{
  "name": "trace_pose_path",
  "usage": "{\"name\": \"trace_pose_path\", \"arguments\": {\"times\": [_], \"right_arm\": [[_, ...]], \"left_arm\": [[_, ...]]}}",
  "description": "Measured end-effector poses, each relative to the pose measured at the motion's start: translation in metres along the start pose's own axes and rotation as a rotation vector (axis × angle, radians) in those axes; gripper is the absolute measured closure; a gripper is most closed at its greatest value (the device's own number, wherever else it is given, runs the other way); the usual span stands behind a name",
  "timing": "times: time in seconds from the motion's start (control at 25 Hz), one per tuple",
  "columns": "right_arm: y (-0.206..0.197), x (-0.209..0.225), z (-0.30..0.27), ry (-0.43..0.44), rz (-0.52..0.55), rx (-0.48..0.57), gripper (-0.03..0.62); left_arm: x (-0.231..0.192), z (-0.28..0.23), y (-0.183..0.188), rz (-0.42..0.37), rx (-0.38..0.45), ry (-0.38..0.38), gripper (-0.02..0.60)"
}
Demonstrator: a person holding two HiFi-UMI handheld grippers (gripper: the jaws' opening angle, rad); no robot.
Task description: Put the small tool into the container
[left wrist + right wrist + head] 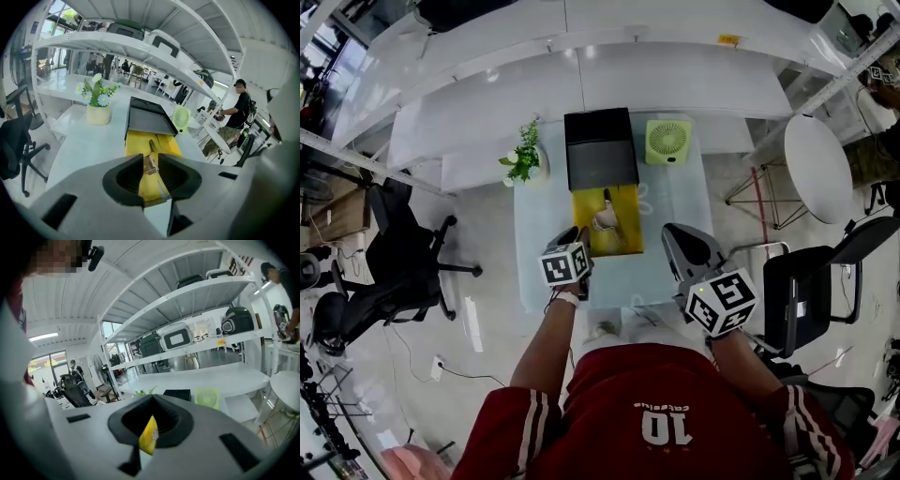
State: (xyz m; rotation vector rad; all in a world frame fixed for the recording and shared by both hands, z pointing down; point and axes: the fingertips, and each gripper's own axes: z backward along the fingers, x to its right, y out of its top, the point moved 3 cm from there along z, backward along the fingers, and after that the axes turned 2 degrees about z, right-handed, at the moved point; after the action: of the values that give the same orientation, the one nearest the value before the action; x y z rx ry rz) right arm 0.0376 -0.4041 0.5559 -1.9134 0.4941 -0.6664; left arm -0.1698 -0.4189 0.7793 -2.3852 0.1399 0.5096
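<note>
Both forearms reach forward from the torso over the pale surface point(542, 220). The left gripper point(578, 235) is held level at the near-left corner of the yellow container point(585, 212), pointing along its length. Its fingers point(124, 176) stand apart with nothing clamped. Through the gap between them, the left gripper view shows the small tool point(150, 163) lying on the container's yellow floor point(135, 142). The right gripper point(677, 234) is held to the right of the container, clear of it and tilted upward. Its fingers point(168, 420) are drawn together with only a thin slit between them and nothing held. A sliver of yellow shows through that slit. The container is open on top. The tool point(605, 218) rests near its middle, touching neither gripper. A black lid point(600, 150) adjoins the container's far end. A green fan point(667, 142) stands just right of the lid, and a potted plant point(525, 156) stands to its left. The kind of tool cannot be made out, nor whether the darker piece beyond it belongs to it. The person's hands are mostly hidden beneath the marker cubes. The near end of the container is covered by the fingers in the left gripper view.
</note>
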Motion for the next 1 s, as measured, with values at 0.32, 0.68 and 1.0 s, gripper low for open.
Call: {"name": "trace_pose_path", "arguments": {"times": [0.32, 0.68, 1.0], "right_arm": [[0.024, -0.032, 0.028, -0.039, 0.021, 0.072, 0.588], [0.038, -0.069, 0.067, -0.073, 0.026, 0.116, 0.588], [0.049, -0.096, 0.090, -0.083, 0.041, 0.137, 0.588]], "left_arm": [[0.022, 0.059, 0.011, -0.034, 0.071, -0.066, 0.476], [0.050, 0.121, 0.022, -0.101, 0.134, -0.157, 0.476], [0.081, 0.180, 0.034, -0.242, 0.198, -0.220, 0.483]]}}
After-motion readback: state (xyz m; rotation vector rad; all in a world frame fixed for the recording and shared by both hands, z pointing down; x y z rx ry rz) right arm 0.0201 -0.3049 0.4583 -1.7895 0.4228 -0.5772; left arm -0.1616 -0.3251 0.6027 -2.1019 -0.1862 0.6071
